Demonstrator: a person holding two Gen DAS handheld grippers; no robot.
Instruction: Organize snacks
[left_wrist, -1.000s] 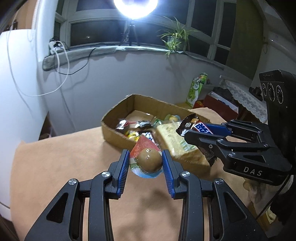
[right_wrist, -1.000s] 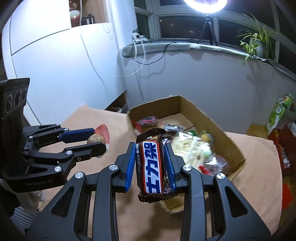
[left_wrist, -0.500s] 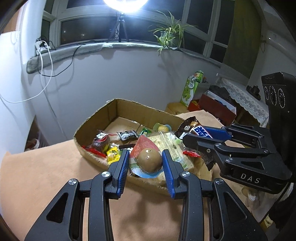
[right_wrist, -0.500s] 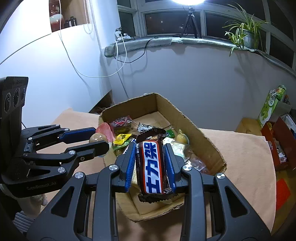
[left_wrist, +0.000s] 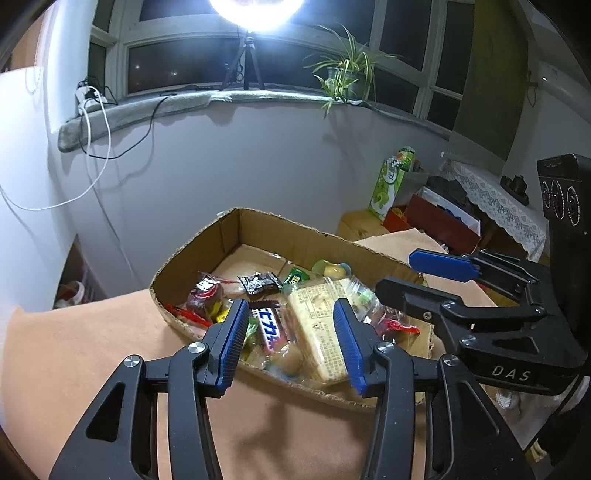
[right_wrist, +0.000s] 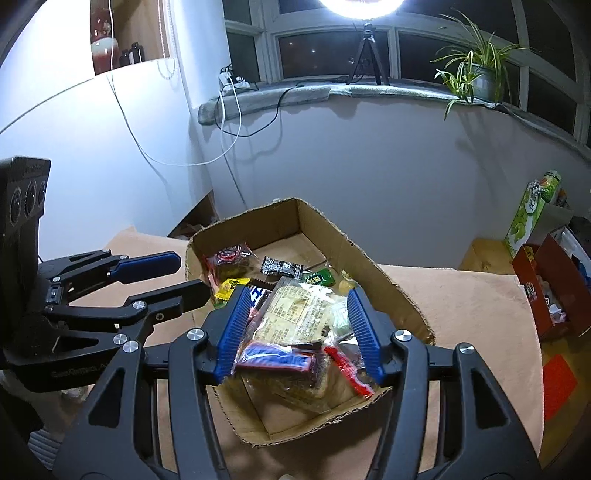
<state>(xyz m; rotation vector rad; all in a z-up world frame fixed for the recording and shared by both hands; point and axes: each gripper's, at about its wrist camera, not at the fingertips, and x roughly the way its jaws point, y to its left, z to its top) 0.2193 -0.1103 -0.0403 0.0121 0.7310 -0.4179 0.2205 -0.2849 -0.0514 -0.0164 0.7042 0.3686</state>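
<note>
The cardboard box (left_wrist: 295, 236) holds several snacks, among them a long clear bread pack (left_wrist: 319, 328). My left gripper (left_wrist: 290, 332) hangs over the box's near end with its jaws opening and nothing between the pads. Below it lie a blurred brown egg pack (left_wrist: 291, 362) and a chocolate bar (left_wrist: 267, 328) with blue lettering. My right gripper (right_wrist: 300, 325) is over the box (right_wrist: 369, 266) too, jaws opening and empty. A blurred red, blue and brown bar (right_wrist: 277, 360) lies on the bread pack (right_wrist: 295, 314) beneath it. Each gripper shows in the other's view: right gripper (left_wrist: 406, 278), left gripper (right_wrist: 184, 277).
Further in the box lie a black wrapper (right_wrist: 279, 266), a yellow one (right_wrist: 231, 286), a green one (right_wrist: 317, 277) and a red pack (right_wrist: 229, 258). The box stands on a tan cloth (left_wrist: 92, 350). A green carton (left_wrist: 391, 181) and red box (left_wrist: 436, 221) stand beyond the table's right side.
Both grippers came over the box and their jaws spread apart. The egg pack left the left jaws and the chocolate bar left the right jaws; both now lie in the box.
</note>
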